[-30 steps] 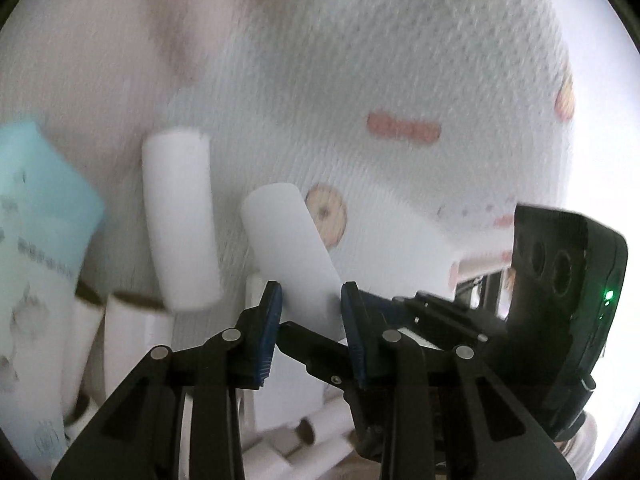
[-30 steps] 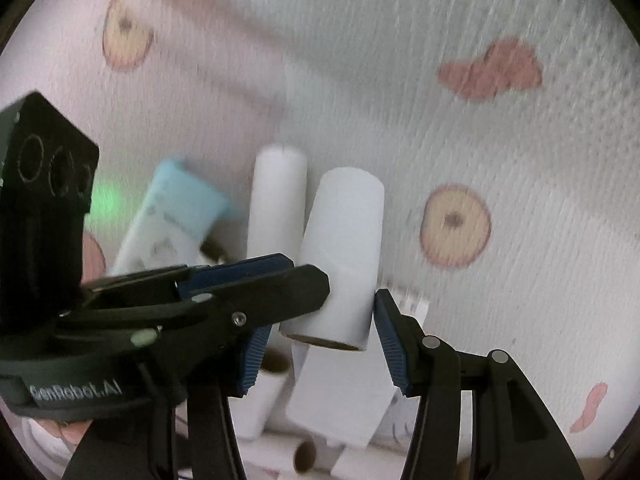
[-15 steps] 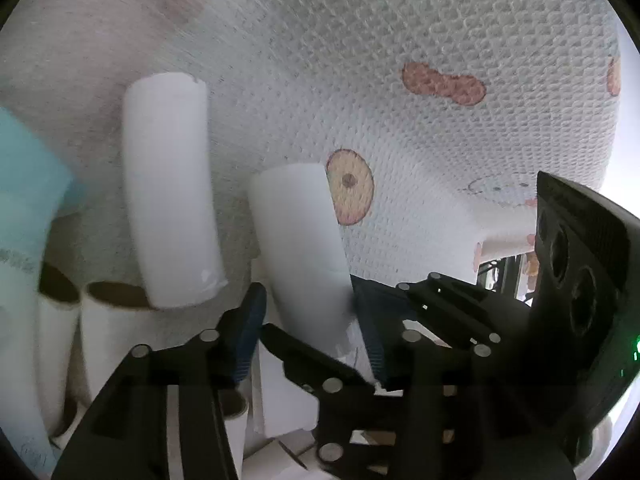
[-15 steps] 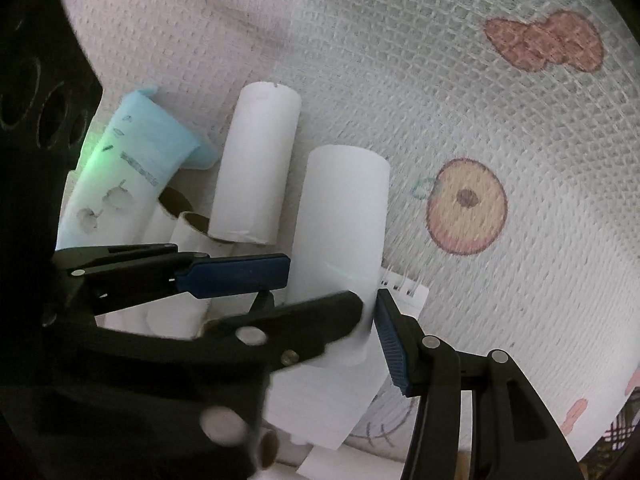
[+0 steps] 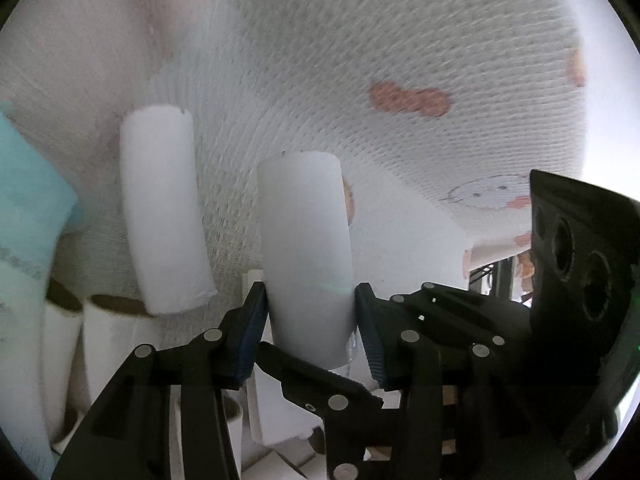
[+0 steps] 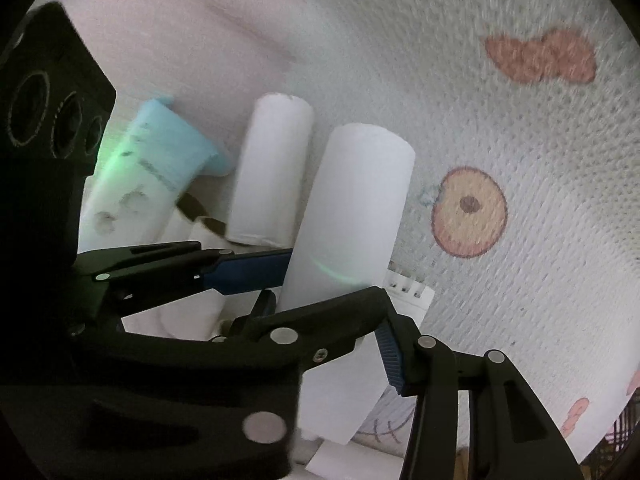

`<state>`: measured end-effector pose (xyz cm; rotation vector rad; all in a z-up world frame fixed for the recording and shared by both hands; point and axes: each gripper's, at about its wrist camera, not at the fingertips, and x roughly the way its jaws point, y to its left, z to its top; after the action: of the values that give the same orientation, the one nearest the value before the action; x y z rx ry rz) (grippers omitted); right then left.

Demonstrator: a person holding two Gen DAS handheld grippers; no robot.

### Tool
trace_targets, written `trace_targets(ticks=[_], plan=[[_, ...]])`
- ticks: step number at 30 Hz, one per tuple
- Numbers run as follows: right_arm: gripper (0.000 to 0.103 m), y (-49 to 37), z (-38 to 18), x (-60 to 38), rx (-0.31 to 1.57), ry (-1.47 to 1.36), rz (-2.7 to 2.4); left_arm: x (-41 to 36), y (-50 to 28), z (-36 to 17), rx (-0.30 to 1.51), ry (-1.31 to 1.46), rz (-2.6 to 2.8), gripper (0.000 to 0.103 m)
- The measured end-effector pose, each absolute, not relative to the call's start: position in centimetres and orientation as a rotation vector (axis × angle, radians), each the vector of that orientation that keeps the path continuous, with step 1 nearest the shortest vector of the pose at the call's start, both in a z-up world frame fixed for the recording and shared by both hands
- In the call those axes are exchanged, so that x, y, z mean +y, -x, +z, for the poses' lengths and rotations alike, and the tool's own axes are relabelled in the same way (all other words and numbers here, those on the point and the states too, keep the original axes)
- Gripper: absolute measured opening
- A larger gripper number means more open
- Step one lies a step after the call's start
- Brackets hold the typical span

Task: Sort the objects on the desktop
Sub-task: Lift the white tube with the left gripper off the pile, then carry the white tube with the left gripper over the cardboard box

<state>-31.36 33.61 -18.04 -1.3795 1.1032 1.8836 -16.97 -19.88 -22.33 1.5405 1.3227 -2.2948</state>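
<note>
A white paper roll (image 5: 304, 248) stands almost upright among other rolls inside a white mesh fabric bin. My left gripper (image 5: 312, 320) has its blue pads against both sides of the roll's lower part, and its jaws are closing. In the right wrist view the same roll (image 6: 352, 208) leans left. My right gripper (image 6: 332, 348) also holds it near the bottom with jaws closing. One right pad (image 6: 390, 360) lies against the roll; the other is hidden behind the left gripper's fingers (image 6: 248, 272), which cross in front.
A second white roll (image 5: 164, 216) leans to the left, beside a blue-topped tube (image 5: 28, 200). Cardboard-cored rolls (image 5: 108, 344) stand below. A spiral notepad (image 6: 404, 292) lies under the rolls. The bin's mesh wall (image 5: 360, 40), printed with doughnuts, closes in behind.
My left gripper's jaws spread wider and came in around the roll from its lower end. The roll now stands straighter between them. The right gripper kept its hold.
</note>
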Motion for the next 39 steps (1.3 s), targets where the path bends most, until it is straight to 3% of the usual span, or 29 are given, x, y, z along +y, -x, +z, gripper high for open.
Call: trace_targets(ticks=[11,14,17,28,39], plan=[[0.046,33.3,-9.2,27.6,0.890,1.157,2.163,-16.8,11.6,-12.5,1.166,-1.160,-2.581,0.048],[0.046,33.8,-7.5,25.2,0.772,1.101,2.225,-14.7,10.1,-10.3,1.011,-1.078,-2.646,0.048],[0.046,32.7,-7.7,24.2,0.710,1.046,2.285,-13.3,8.9,-9.1,0.973,-1.016,-2.680,0.048],[0.046,27.1,-7.8,23.7,0.608,0.892,2.406,-9.6,4.8,-5.4,0.742,-0.978,-2.770,0.048],[0.047,24.0,-3.0,19.5,0.416,0.727,2.496,-6.3,3.2,-0.6,0.533,-0.984,-2.872,0.049]])
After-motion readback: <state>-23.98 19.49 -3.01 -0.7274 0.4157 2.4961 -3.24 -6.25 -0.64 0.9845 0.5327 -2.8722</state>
